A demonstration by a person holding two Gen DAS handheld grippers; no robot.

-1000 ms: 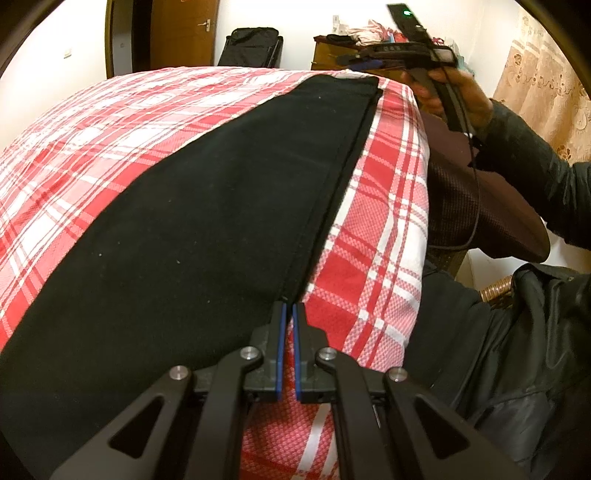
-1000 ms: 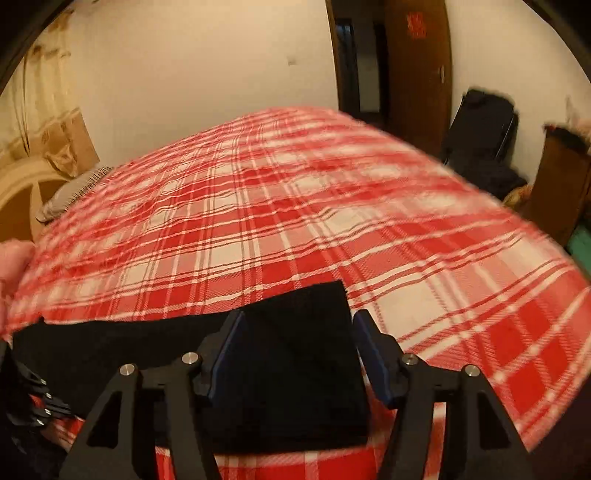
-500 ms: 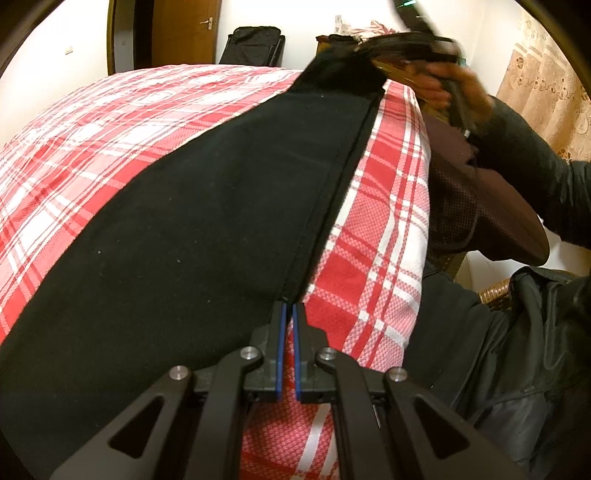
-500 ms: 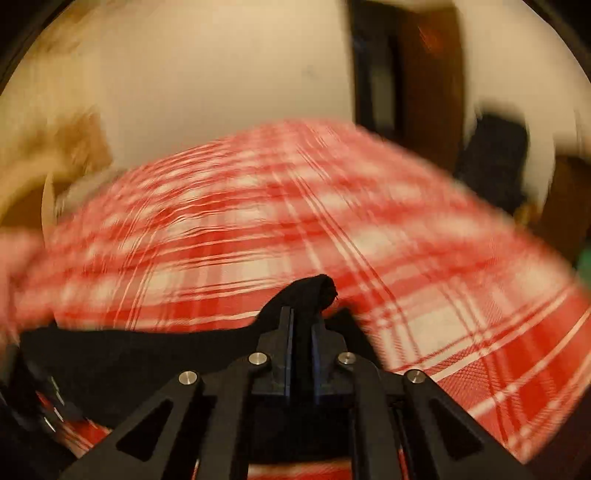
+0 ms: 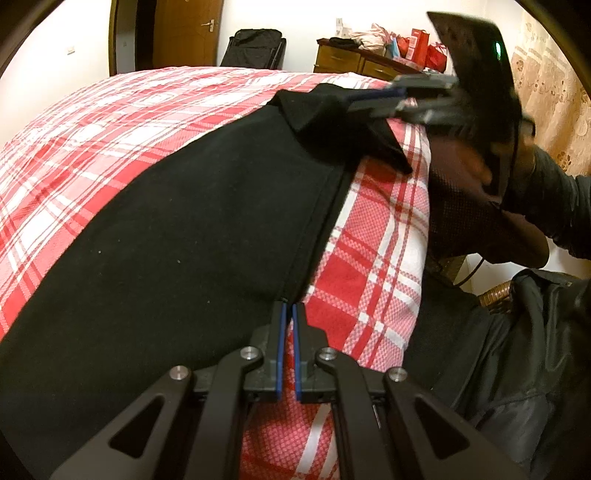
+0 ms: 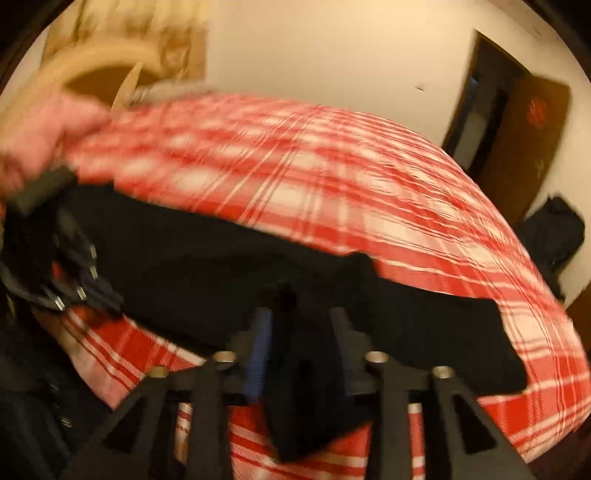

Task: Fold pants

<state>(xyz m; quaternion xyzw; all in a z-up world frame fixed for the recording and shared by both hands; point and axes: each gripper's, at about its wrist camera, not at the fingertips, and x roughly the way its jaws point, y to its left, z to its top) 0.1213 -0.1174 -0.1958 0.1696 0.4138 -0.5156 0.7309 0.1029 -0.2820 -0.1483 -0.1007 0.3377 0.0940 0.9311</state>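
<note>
Black pants (image 5: 184, 240) lie stretched along the near edge of a red-and-white checked bed cover (image 5: 110, 122). My left gripper (image 5: 288, 308) is shut, its tips pinching the pants' near edge. At the far end my right gripper (image 5: 354, 101), held by a hand (image 5: 476, 166), has the leg end lifted and turned back over the pants. In the blurred right wrist view the right gripper (image 6: 299, 317) has its jaws apart and opening. A fold of the pants (image 6: 221, 266) hangs loose between its fingers. The left gripper (image 6: 92, 291) shows at the left there.
The bed's edge drops off at the right beside a dark mesh chair (image 5: 461, 214) and a black jacket (image 5: 517, 350). A wooden dresser (image 5: 354, 62), a black suitcase (image 5: 255, 48) and a door (image 5: 184, 33) stand beyond the bed. A headboard (image 6: 96, 70) and a pink pillow (image 6: 40, 125) lie at the other end.
The right gripper closed on the far leg end, lifted it and carried it toward the left gripper while rolling. Its jaws now stand apart again. The left gripper stayed put.
</note>
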